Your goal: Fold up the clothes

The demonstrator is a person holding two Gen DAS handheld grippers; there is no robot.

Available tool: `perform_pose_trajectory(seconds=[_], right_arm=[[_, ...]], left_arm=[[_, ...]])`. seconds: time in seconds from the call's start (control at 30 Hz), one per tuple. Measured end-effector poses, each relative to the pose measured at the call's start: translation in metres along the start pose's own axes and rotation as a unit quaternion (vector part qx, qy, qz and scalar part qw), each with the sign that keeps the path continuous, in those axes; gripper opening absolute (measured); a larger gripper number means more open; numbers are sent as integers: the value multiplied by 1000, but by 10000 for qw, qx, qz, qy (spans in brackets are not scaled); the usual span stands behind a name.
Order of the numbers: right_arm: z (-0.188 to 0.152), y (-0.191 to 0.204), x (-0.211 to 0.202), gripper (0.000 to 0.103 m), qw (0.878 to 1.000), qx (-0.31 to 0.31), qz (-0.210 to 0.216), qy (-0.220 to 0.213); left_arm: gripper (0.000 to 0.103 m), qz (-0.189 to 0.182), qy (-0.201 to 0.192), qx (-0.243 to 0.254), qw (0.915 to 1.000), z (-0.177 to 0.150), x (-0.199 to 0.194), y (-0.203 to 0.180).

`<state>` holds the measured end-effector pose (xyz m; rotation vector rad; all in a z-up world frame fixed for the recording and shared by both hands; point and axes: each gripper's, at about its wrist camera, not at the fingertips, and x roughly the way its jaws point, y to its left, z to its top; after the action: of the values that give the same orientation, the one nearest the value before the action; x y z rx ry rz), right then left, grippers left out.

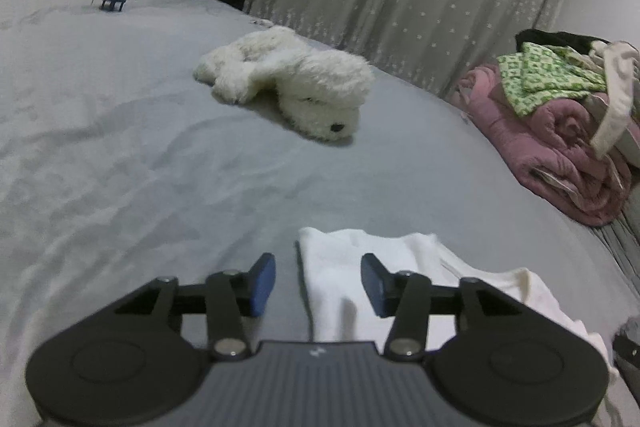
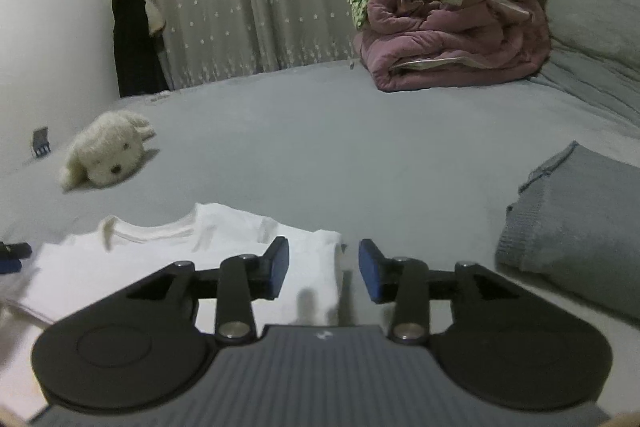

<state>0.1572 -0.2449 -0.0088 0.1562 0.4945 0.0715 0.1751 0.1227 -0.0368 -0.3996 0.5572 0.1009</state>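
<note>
— 2 tongs, left (image 1: 318, 285) and right (image 2: 323, 271), both wide apart, holding nothing; white shirt (image 2: 168, 259) flat on bed (image 2: 320, 155), just below.

— Could bunch or drag if pinched unevenly.

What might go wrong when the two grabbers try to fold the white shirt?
Both the left gripper and right gripper are open at opposite edges of the white shirt. They might pinch the grey bedsheet along with it. An uneven grab could crumple the fold.
</note>
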Motion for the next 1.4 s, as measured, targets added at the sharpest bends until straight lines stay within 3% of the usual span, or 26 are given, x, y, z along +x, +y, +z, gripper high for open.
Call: perform_pose_trajectory(seconds=[0.17, 0.43, 0.57, 0.67, 0.73, 0.8, 0.97, 1.4], right_arm=[[1, 5, -28, 43, 9996, 259, 97, 42], [-8, 24, -76, 55, 9980, 589, 124, 194], [-20, 33, -91, 65, 9969, 713, -39, 333], [-43, 41, -99, 67, 9961, 701, -176, 514], [-60, 48, -98, 67, 9945, 560, -318, 831], [-72, 55, -94, 67, 9915, 396, -414, 1168], [-75, 67, -96, 73, 9927, -38, -224, 1181], [-77, 71, -87, 74, 9906, -149, -163, 1347]], left_arm=[[65, -103, 132, 177, 9997, -7, -36, -9], [84, -133, 393, 479, 9980, -25, -98, -8], [90, -215, 510, 548, 9970, -39, -121, 7], [90, -63, 720, 609, 9955, -53, -126, 17], [90, 126, 1059, 472, 9932, -54, -122, 18], [90, -27, 1003, 407, 9941, -54, -123, 21], [90, -17, 1009, 630, 9929, -56, -124, 25], [77, -162, 1523, 494, 9870, -63, -112, 27]])
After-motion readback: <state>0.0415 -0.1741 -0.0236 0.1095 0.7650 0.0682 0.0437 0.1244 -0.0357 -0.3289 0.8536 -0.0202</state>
